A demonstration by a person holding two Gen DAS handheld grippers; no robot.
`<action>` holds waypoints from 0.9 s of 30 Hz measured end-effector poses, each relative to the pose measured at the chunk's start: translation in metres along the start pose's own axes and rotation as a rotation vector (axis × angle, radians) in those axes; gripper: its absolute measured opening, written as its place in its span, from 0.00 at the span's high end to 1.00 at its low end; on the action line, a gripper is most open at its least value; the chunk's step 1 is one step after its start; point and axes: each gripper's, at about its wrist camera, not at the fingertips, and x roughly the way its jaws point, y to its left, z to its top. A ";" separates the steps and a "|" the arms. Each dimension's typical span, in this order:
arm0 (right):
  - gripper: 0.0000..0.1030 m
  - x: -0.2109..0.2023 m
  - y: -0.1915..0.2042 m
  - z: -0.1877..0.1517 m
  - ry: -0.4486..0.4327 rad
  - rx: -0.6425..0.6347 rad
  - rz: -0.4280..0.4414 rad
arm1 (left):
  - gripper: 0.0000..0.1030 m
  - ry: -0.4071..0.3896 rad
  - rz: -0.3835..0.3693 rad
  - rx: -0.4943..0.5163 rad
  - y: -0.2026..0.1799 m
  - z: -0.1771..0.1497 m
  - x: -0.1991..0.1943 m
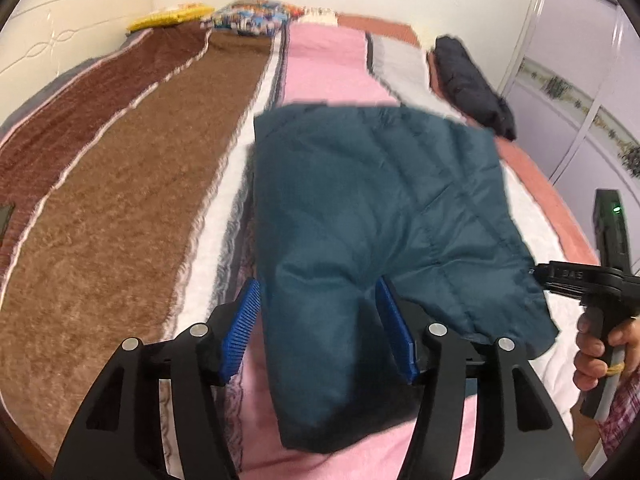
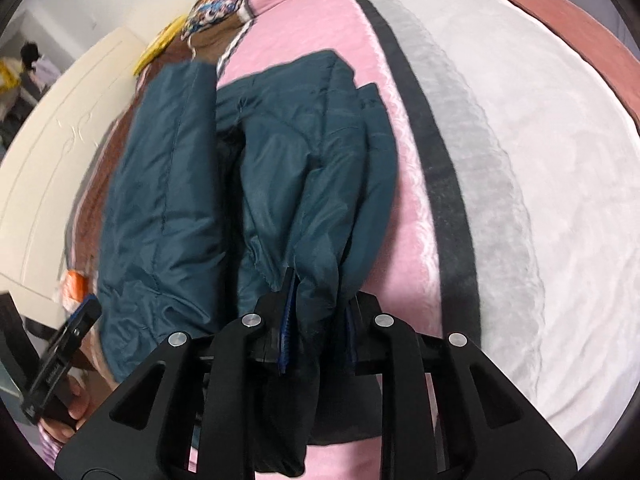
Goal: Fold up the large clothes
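Observation:
A dark teal padded jacket lies partly folded on the striped blanket of a bed. My left gripper is open, its blue pads on either side of a teal sleeve end that lies between them. In the right wrist view the jacket hangs bunched. My right gripper is shut on a thick fold of its edge. The right gripper also shows in the left wrist view, at the jacket's right edge. The left gripper shows at the lower left of the right wrist view.
A folded dark garment lies at the far right of the bed. Patterned and yellow cushions sit by the wall. A cream headboard is to the left, a wardrobe to the right.

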 end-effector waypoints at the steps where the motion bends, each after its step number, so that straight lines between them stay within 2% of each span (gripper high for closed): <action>1: 0.78 -0.004 -0.001 0.001 -0.003 0.007 0.006 | 0.41 -0.019 -0.006 -0.002 0.000 0.000 -0.010; 5: 0.77 -0.015 0.002 0.005 -0.005 0.008 -0.024 | 0.40 -0.062 -0.041 0.000 -0.004 -0.003 -0.038; 8: 0.71 -0.016 0.001 0.003 0.002 0.011 -0.047 | 0.43 -0.040 -0.072 -0.010 -0.010 -0.011 -0.041; 10: 0.70 -0.017 -0.006 0.002 0.003 0.033 -0.059 | 0.47 -0.010 -0.094 -0.026 -0.010 -0.016 -0.035; 13: 0.70 -0.021 -0.011 0.001 -0.003 0.052 -0.066 | 0.52 0.048 -0.097 -0.042 -0.010 -0.025 -0.018; 16: 0.70 -0.029 -0.004 0.005 -0.035 0.005 -0.094 | 0.53 0.085 -0.077 -0.039 -0.013 -0.035 -0.005; 20: 0.70 -0.010 0.002 0.001 0.024 -0.055 -0.189 | 0.52 0.087 -0.034 0.012 -0.021 -0.043 0.001; 23: 0.70 -0.001 -0.001 -0.003 0.053 -0.048 -0.211 | 0.52 0.090 -0.041 -0.004 -0.019 -0.042 -0.004; 27: 0.70 -0.047 0.013 0.012 -0.145 -0.025 -0.186 | 0.53 0.045 -0.088 -0.045 -0.013 -0.034 -0.021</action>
